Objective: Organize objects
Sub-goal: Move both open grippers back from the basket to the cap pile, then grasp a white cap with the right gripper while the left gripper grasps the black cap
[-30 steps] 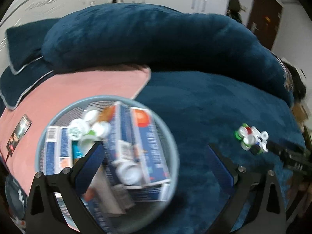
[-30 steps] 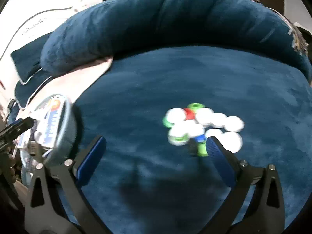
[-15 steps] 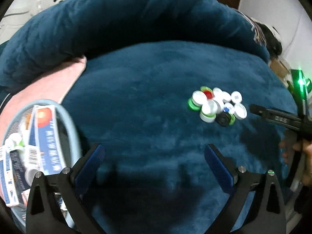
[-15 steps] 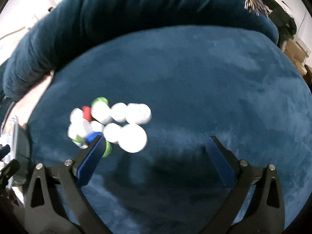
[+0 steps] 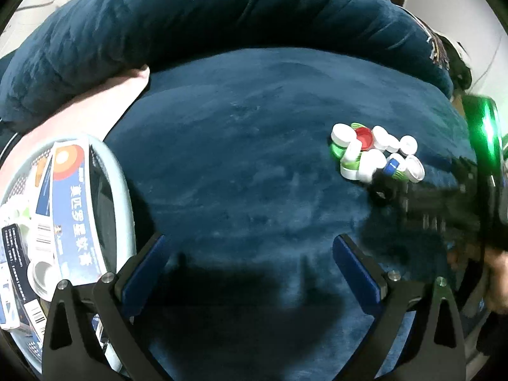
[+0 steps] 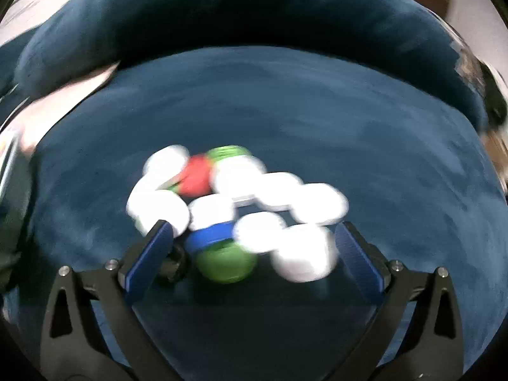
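- A heap of bottle caps (image 5: 376, 152) lies on the dark blue plush blanket (image 5: 254, 158), toward its right side in the left wrist view; the caps touch and overlap one another.
- Most caps are white; a red cap (image 5: 364, 137) sits near the back of the heap, a blue cap (image 5: 391, 167) toward the front, and green ones show at the edges.
- In the right wrist view the same heap (image 6: 235, 203) is blurred, with a green cap (image 6: 226, 263) and a black cap (image 6: 174, 262) nearest the camera.
- The right gripper (image 6: 250, 254) has its jaws spread wide and hold nothing; the near caps lie between the two blue pads (image 6: 149, 254), though blur hides whether any pad touches a cap.
- From the left wrist view the right gripper (image 5: 444, 203) appears as a dark blurred shape at the heap's near edge, with a green light on it.
- The left gripper (image 5: 254, 270) has its jaws also wide apart and empty, above bare blanket and well apart from the caps.
- A round pale basket (image 5: 125, 197) stands at the left, just beside the left gripper's left finger; it holds blue-and-white boxes (image 5: 68, 203) and a few small items.
- Under the basket lies a pink cloth (image 5: 95, 108).
- A rolled dark blue duvet (image 5: 206, 16) runs along the back of the bed.
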Motion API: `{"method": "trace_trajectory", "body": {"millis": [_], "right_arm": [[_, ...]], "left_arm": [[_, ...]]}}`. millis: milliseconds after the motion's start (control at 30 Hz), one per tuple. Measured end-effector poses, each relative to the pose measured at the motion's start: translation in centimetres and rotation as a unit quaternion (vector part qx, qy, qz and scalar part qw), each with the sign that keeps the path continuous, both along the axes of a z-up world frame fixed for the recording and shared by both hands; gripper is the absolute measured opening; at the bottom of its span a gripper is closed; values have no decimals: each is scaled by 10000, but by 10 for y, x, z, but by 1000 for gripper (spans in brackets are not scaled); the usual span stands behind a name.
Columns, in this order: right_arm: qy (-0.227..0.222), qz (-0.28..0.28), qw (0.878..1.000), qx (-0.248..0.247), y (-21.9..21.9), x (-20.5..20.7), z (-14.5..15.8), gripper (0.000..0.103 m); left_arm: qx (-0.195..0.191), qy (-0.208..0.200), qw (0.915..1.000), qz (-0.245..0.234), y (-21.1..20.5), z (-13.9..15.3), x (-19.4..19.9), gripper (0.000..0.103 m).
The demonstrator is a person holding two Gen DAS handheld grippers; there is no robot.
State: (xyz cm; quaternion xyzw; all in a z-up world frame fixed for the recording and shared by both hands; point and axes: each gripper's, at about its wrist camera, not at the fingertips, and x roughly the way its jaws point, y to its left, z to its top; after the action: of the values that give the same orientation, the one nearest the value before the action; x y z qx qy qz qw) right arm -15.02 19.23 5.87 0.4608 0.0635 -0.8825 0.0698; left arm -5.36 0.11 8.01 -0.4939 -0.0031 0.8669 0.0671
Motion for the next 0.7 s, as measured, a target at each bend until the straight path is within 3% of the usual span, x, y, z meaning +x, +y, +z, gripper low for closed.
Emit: {"method": "trace_trajectory", "body": {"millis": [100,200,433,567,700], "right_arm": [[-23,554,9985,-10,-21,16,1,103],[41,612,9980,-131,-22,30,9,103],[-3,-138,9992,-384,21,30,14,103],[-163,-182,9969,-752,30,26,13,103],[5,-403,9968,-688,41,27,20,102]], "left_arm": [[64,7,10000,-21,1,2,-1,103],[89,12,9999,-81,5,3,0,103],[120,-47,9998,-179,15,1,0,103],[87,-77,9997,-233,19,-1,1,103],[237,-106,9993,-253,23,-2,-1,103]]}}
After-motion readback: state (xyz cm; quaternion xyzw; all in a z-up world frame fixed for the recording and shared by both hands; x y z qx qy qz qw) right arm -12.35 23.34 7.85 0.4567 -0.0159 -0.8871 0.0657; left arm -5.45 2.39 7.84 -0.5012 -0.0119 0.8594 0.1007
